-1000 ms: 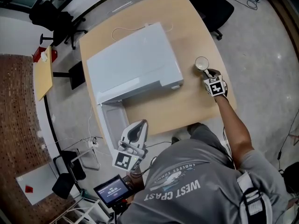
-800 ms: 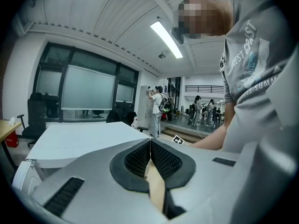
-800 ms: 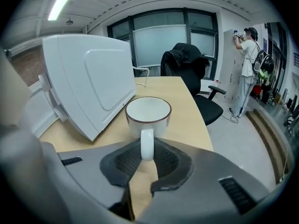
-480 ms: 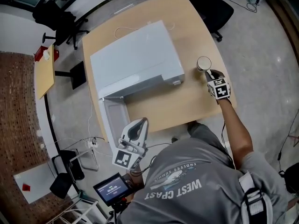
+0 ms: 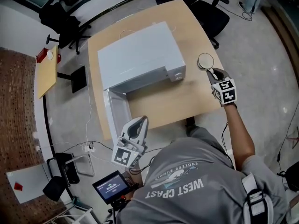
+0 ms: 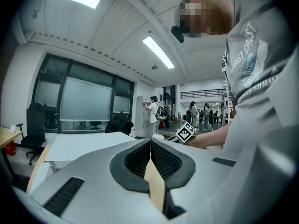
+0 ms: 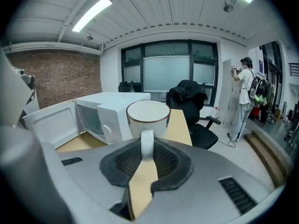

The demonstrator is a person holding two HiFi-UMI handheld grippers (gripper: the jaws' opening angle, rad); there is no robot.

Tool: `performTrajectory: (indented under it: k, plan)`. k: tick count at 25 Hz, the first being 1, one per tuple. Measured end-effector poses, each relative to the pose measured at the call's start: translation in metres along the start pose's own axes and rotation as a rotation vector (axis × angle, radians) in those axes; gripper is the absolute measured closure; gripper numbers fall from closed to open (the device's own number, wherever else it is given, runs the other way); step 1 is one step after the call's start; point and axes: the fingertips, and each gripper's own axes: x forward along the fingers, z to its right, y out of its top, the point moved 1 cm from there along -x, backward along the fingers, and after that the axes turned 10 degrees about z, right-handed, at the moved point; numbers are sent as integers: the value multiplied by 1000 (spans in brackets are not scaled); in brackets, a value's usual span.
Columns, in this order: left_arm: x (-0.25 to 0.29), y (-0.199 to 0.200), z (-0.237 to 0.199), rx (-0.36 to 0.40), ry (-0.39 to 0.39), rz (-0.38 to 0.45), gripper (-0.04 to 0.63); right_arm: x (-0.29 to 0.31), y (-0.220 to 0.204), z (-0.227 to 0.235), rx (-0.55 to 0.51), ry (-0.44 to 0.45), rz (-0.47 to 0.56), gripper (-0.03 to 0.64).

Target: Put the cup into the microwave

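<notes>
A white cup with a dark rim hangs just off the right side of the wooden table. My right gripper is shut on its handle. In the right gripper view the cup stands upright at the jaw tips, the handle pinched between the pads. The white microwave sits mid-table, its door swung open toward me; it appears left of the cup. My left gripper hovers near the door's end, its jaws together and empty.
Black office chairs stand beyond the table's far right corner. A small side table is at the left, over brick-pattern flooring. A screen sits low by my left side. People stand far off.
The right gripper has closed on the cup's handle and lifted the cup off the table. The left gripper has shifted slightly near the open door.
</notes>
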Motion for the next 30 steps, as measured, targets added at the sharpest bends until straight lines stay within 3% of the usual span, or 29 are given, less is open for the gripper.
performTrajectory:
  k: [10,20,30]
  plan:
    - [-95,26,32,20,-18,89,574,-109,96,-86,-80,41,104,548]
    - [-189,40,42,38,-21,125,574,-174,134,-205,-112,124,132,548]
    - [-249,48,42,45,2,160,574,-184,144,-299,-146,234,135,548]
